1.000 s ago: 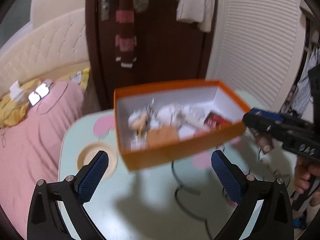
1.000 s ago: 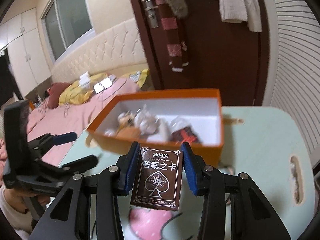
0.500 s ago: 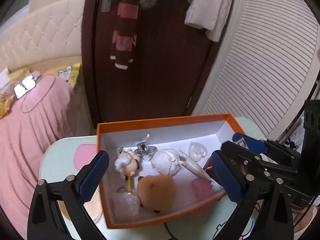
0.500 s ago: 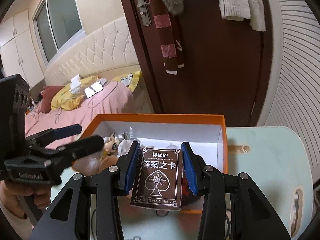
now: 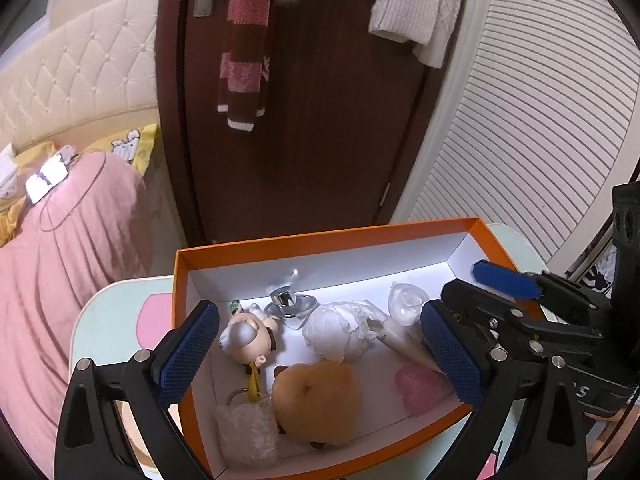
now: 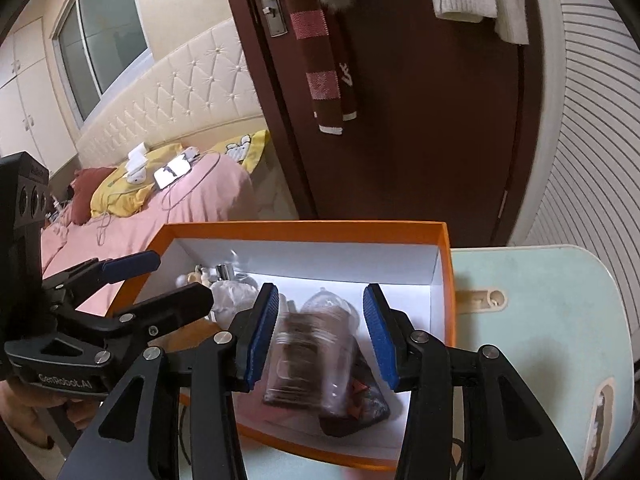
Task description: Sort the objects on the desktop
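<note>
My right claw point(image 6: 322, 334) hangs over the right end of the orange box point(image 6: 448, 280); its jaws have just been opening, and the dark card box point(image 6: 304, 356) sits between the blue pads with a gap on each side, so nothing presses on it. The card box is a brown-black flat pack with pale printing, but it is motion-blurred and I cannot read the face or tell whether it rests on anything. Its long axis runs roughly away from me, lower end nearest the camera, over a dark packet lying on the white floor of the orange box. My left claw point(image 5: 320, 354) stands wide with nothing between its pads, above the left half of the orange box. Under it lie a tan plush toy point(image 5: 318, 398), a small figure keychain point(image 5: 248, 338) and a white crumpled wad point(image 5: 340, 330). The orange box stands on the pale green worktop point(image 6: 540, 308); its near edge is cut off by my claws.
</note>
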